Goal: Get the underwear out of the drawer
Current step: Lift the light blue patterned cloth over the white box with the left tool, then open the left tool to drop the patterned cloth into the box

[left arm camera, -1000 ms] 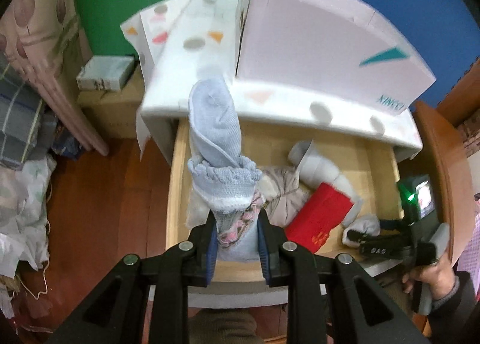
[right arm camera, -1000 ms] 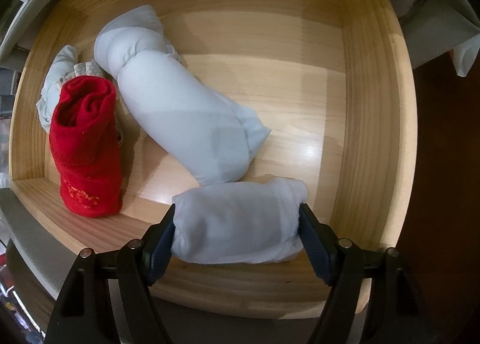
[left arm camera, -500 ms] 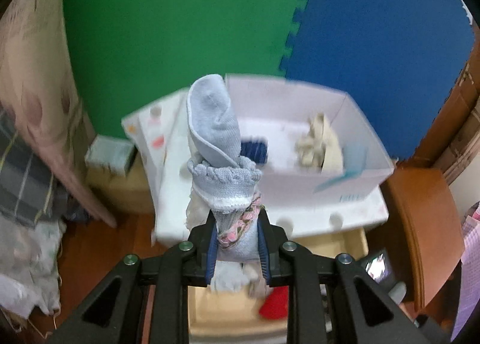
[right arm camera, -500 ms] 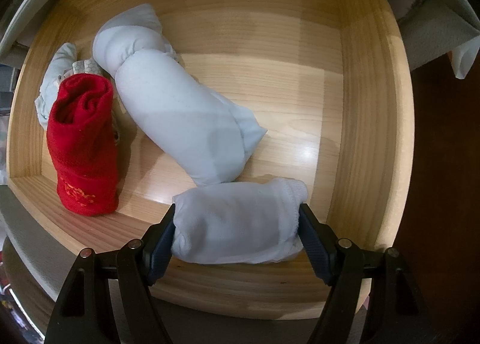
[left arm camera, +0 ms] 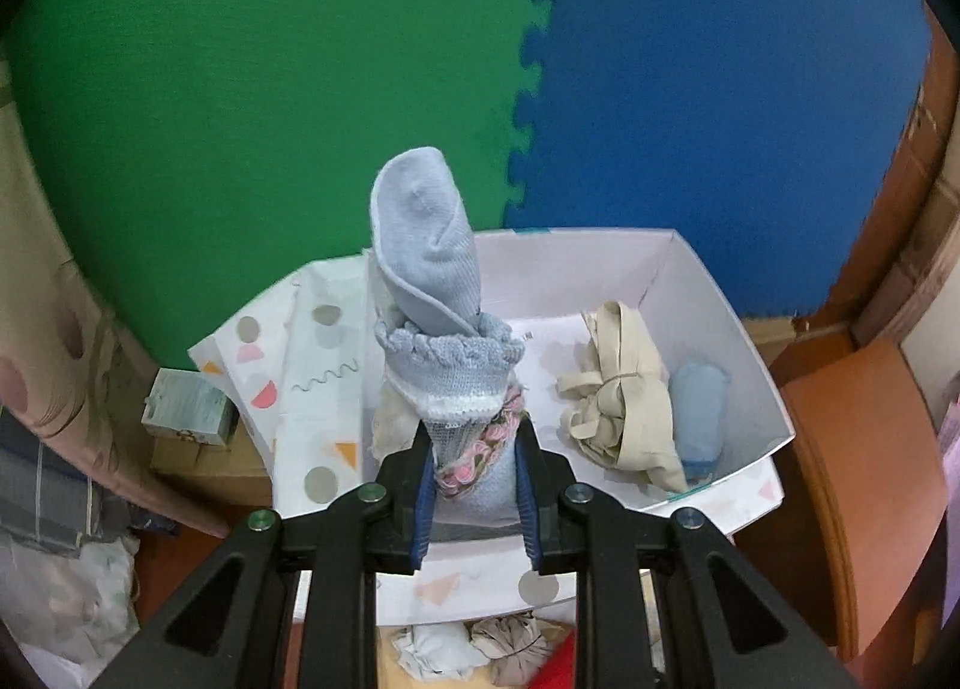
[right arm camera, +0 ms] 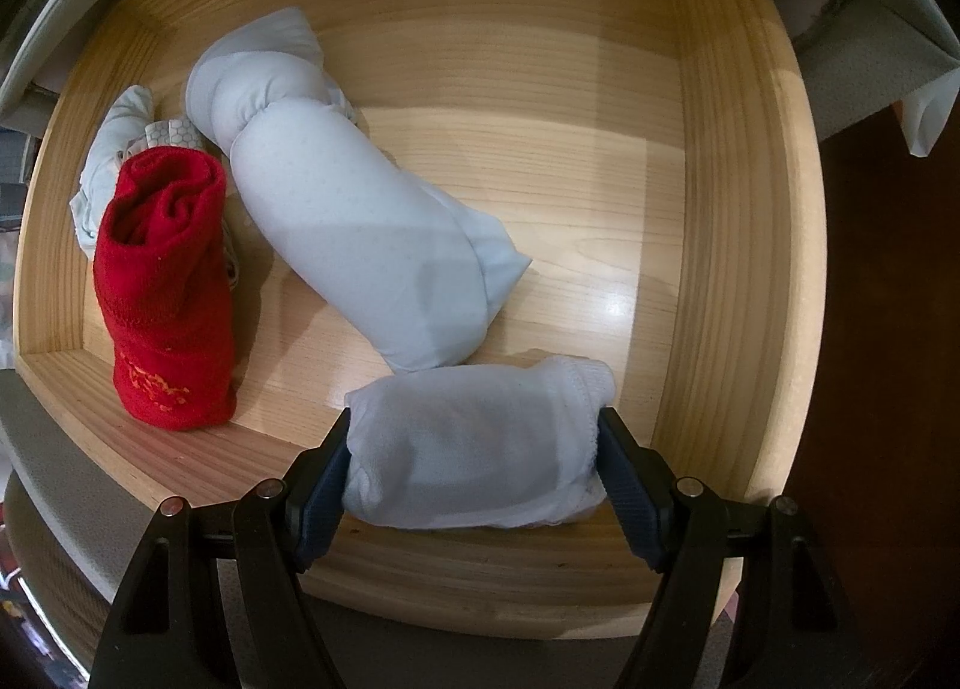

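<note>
The left tool (left arm camera: pixel 474 488) is clamped tight on the lower end of a rolled grey-blue bundle (left arm camera: pixel 429 269), so the roll stands up above the fingers and keeps its shape while it hangs over the white box (left arm camera: pixel 708 293), likely its destination since a cream bundle (left arm camera: pixel 618 389) and a pale blue roll (left arm camera: pixel 699 407) already lie inside. Down in the wooden drawer (right arm camera: pixel 732 209), the right tool (right arm camera: pixel 474 464) spans a white roll (right arm camera: pixel 474 443) end to end, pads against it, gripping lengthwise. A red roll (right arm camera: pixel 165 293) and a long pale roll (right arm camera: pixel 360 245) wait beside it
</note>
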`<state>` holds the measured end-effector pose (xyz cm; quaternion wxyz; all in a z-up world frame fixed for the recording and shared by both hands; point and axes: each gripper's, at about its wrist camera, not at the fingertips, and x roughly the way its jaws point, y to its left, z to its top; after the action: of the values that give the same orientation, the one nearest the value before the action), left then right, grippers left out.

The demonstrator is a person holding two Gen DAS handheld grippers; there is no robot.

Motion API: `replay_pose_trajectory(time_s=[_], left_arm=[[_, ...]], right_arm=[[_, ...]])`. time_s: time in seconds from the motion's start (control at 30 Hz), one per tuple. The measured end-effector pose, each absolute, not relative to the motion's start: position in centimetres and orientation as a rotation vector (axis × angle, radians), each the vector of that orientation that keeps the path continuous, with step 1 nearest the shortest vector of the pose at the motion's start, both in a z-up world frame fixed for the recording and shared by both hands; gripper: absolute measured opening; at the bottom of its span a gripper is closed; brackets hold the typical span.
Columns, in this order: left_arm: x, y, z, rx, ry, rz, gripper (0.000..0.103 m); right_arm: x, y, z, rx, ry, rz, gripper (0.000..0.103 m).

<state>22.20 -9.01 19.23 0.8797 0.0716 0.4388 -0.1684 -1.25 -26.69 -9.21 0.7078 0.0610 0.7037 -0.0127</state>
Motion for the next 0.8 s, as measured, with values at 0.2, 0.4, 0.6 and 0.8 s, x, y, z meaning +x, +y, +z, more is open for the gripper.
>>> replay_pose_trajectory(time_s=[0.2, 0.4, 0.6, 0.8], left_arm=[[23.7, -11.0, 15.3, 0.207, 1.005, -0.328, 0.023], [24.4, -11.2, 12.7, 0.221, 1.051, -0.294, 0.024], [24.6, -10.9, 11.3, 0.24, 1.068, -0.237, 0.029], [24.5, -10.1, 11.1, 0.238, 1.089, -0.204, 0.043]], right_arm=[[-1.2, -26.6, -9.2, 0.139, 1.562, -0.029, 0.072], [-1.1, -26.6, -9.2, 0.141, 1.561, -0.029, 0.073], [-1.1, -26.9, -9.4, 0.142, 1.561, -0.03, 0.073], [-1.0, -26.9, -9.4, 0.139, 1.564, -0.03, 0.073]])
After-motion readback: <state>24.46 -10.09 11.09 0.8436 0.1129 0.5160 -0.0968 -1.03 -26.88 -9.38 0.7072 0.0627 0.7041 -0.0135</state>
